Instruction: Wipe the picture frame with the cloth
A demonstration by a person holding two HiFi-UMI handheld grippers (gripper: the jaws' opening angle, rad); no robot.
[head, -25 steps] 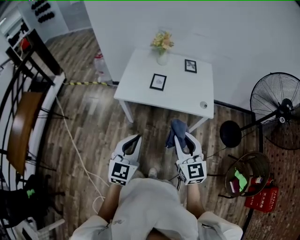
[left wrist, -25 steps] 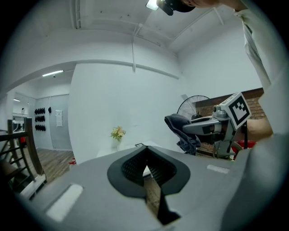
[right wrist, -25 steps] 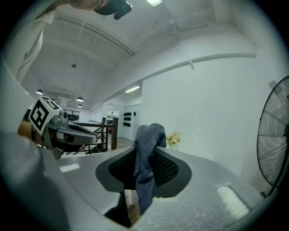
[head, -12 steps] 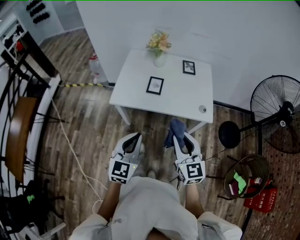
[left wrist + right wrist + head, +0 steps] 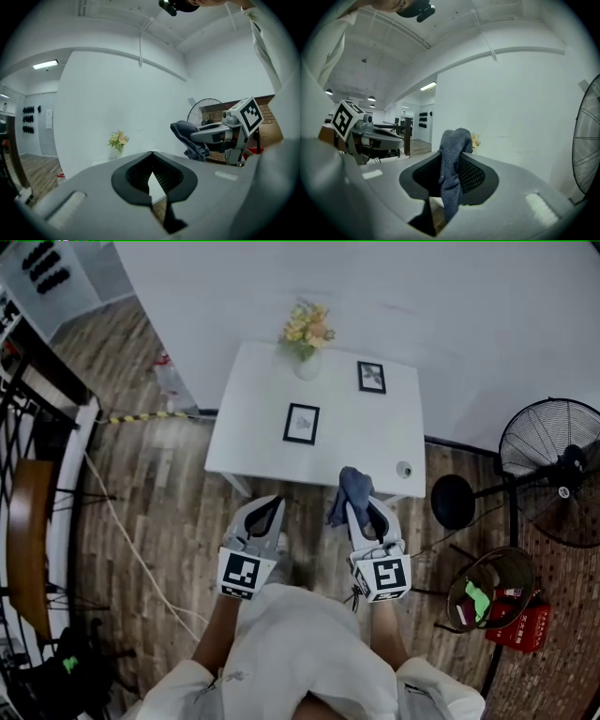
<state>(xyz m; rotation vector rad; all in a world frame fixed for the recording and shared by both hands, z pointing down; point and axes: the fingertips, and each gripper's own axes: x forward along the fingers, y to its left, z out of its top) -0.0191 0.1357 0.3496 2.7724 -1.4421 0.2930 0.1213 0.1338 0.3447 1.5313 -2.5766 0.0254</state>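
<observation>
Right tongs are clamped on the grey-blue cloth. It flops over the tips, so it's soft, weightless stuff that'll bunch up. Left tongs are closed on nothing. The picture frame sits on the white table, well ahead. Probably light, slidey and glass-fronted, so I'd pin an edge.

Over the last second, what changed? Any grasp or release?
The person stepped toward the table, so both grippers closed in on its near edge; the cloth now overlaps that edge in the head view. No grasp or release. Unchanged: right gripper jaws clamped on the cloth, left gripper jaws together and empty, both picture frames and the flower vase in place.
</observation>
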